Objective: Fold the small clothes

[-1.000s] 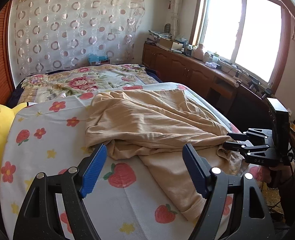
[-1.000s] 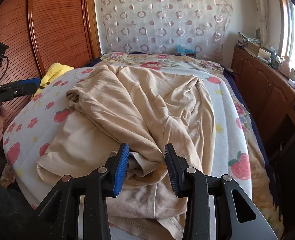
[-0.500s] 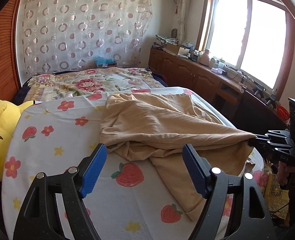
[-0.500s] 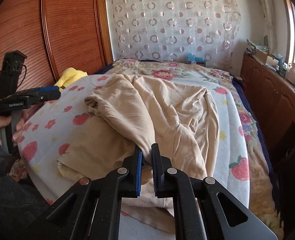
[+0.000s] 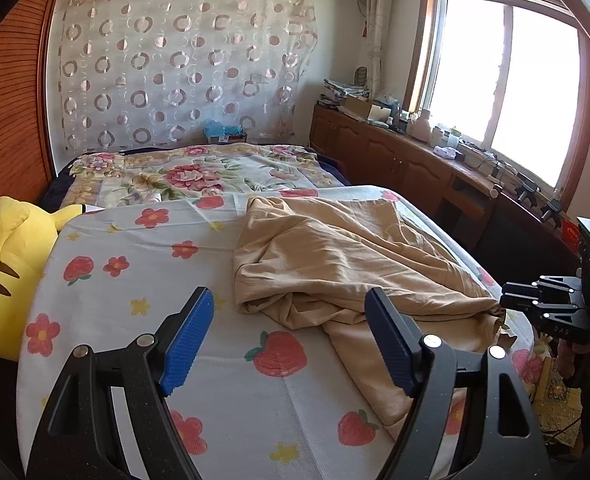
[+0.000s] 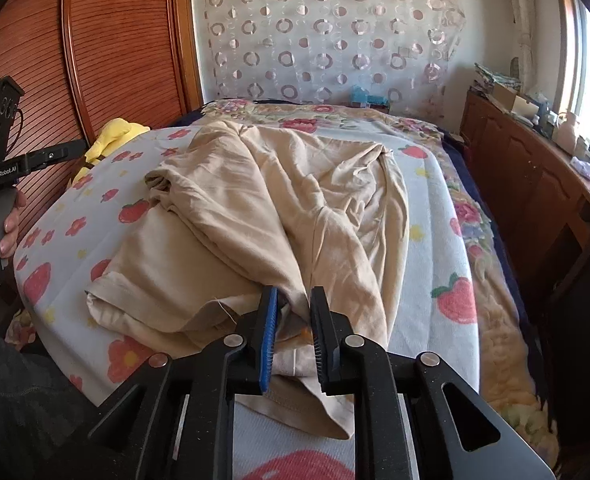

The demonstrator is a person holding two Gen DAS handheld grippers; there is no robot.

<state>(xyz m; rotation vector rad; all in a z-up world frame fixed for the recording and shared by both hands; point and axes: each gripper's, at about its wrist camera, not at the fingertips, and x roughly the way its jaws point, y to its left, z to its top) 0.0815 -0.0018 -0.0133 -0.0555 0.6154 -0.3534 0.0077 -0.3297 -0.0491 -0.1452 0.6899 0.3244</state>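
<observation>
Item: beige garment (image 6: 279, 216), crumpled, lying across the strawberry-print sheet (image 5: 107, 268) on the bed, directly ahead of both grippers.

Change: a second ago the right gripper (image 6: 291, 340) stood wide open over the near edge of the cloth; half a second ago its jaws had nearly met on a fold; now they stand a narrow gap apart, with a ridge of fabric running down between the blue pads. Whether the cloth is firmly pinched or slipping loose cannot be told. The ridge reads as pulled toward the gripper, so the step in hand is likely drawing the garment out flat before any fold.

Left gripper (image 5: 291, 340): jaws wide apart, holding nothing, hovering over bare sheet with the garment's nearest bunched edge just beyond its tips. It has drawn back a little from the cloth over the last second.

Surroundings: yellow plush toy (image 5: 11, 264) far to the left gripper's left, at the bed's edge; floral quilt (image 5: 199, 172) beyond the garment; wooden cabinet (image 6: 535, 184) off to the right gripper's right, cluttered on top.

Obstructions: none on the sheet; the garment's own twisted layers are the likely difficulty.
</observation>
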